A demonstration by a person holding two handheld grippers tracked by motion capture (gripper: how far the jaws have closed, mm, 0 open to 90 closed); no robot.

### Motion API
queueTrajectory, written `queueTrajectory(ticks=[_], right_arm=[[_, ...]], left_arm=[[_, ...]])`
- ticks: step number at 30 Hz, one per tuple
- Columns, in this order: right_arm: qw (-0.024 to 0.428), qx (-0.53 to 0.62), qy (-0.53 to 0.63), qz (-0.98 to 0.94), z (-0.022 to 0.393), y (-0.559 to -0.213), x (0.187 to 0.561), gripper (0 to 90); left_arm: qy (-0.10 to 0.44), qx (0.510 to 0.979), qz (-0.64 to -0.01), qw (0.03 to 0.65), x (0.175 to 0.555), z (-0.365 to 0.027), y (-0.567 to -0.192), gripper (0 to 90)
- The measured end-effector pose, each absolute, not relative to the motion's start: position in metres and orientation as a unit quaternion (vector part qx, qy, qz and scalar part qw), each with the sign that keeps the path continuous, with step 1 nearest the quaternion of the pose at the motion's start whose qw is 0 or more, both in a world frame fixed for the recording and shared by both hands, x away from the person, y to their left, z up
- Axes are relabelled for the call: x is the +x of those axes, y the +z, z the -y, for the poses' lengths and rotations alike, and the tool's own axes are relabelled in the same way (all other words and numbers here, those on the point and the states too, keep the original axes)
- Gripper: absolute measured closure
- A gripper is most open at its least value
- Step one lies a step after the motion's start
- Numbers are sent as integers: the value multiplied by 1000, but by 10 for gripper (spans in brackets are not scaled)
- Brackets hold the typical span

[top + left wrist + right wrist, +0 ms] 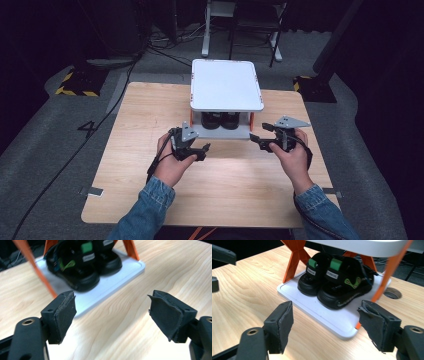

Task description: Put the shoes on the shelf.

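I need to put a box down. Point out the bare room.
Free: the top shelf of the white rack, the wooden table left of it, and the near strip before the hands. Crowded: the bottom shelf, where the black sandals sit.

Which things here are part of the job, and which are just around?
Job:
- sandals, a black pair on the rack's lower shelf
- rack, white shelves on orange legs
- left tool and right tool, both open, empty

Around:
- table
- floor cables
- frame legs behind the table
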State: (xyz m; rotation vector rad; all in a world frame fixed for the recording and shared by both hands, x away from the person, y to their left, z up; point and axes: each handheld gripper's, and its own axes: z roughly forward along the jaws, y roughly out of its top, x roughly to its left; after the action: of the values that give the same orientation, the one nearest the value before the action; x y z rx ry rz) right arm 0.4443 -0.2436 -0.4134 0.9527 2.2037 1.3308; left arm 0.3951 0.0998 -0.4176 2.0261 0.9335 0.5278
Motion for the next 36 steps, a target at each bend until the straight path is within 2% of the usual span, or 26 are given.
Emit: queueTrajectory(ticks=[5,8,13,18,21,24,28,36], right_arm=[[166,312,455,-817,270,-405,436,272],[160,323,456,-814,288,-402,429,208],[163,333,456,-809,313,-399,420,167],[175,348,444,-807,334,-403,416,166],[184,355,415,-817,342,-412,416,167],[162,360,416,-819,350,-428,417,165],[162,368,406,-821,355,-443,419,165],[146,379,380,-831,358,-478,431,166]], left_arm=[[202,803,-383,409,382,-129,-408,187],[210,803,-389,399,377,-147,-407,181],[190,801,-408,395,373,-183,-410,169],[206,796,-438,363,373,-216,-417,160],[201,796,-455,345,373,-231,-427,160],[187,797,-465,337,375,-239,-439,160],[152,816,-464,310,378,-246,-454,161],[122,828,-469,284,387,-254,-483,162]])
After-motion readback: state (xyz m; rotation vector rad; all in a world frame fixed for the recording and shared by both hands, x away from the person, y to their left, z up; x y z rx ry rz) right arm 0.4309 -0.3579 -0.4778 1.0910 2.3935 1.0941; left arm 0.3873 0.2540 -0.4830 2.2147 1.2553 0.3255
